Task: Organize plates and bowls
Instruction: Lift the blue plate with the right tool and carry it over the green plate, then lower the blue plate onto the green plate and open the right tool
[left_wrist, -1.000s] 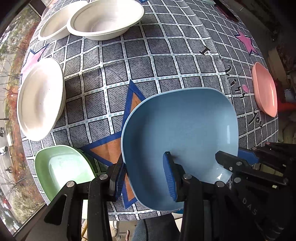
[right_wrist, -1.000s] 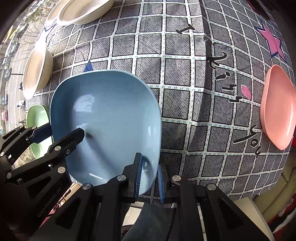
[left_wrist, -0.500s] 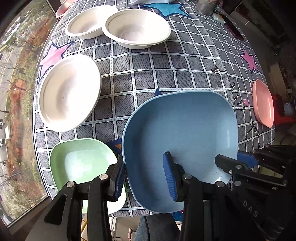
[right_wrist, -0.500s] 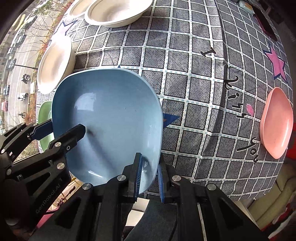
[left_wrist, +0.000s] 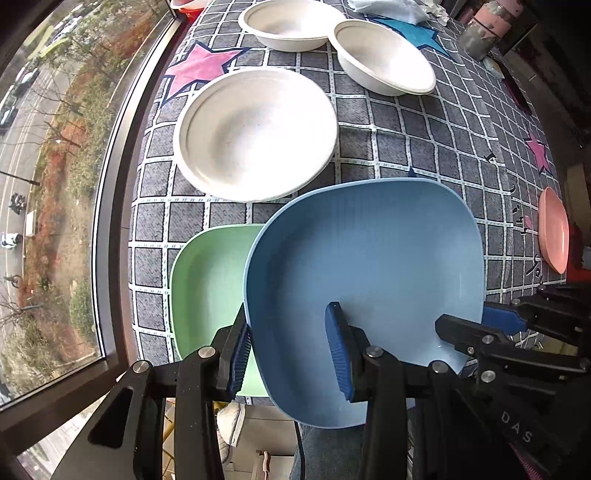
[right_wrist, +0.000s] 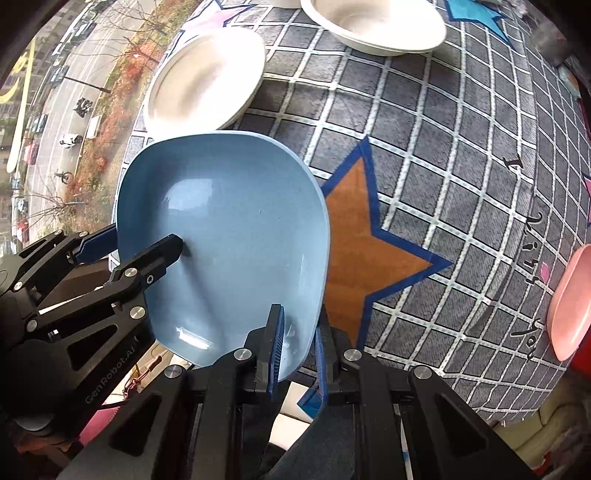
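A blue square plate (left_wrist: 365, 273) is held above the table by both grippers. My left gripper (left_wrist: 288, 354) is shut on its left rim, one pad inside and one outside. My right gripper (right_wrist: 297, 350) is shut on its right rim; the plate shows in the right wrist view (right_wrist: 229, 236). The plate hangs partly over a green square plate (left_wrist: 207, 295) at the table's near left corner. A white plate (left_wrist: 255, 133) lies beyond it. Two white bowls (left_wrist: 384, 66) (left_wrist: 291, 22) stand farther back. A pink plate (left_wrist: 552, 229) lies at the right edge.
The table has a grey checked cloth (right_wrist: 424, 147) with an orange star (right_wrist: 365, 251). A window (left_wrist: 55, 184) runs along the left edge. A grey jar (left_wrist: 480, 33) and white cloth (left_wrist: 388, 11) sit at the far end.
Both grippers have carried the blue plate leftward and up, off the orange star, until it overlaps the green plate. The white plate and bowls have come closer to centre view.
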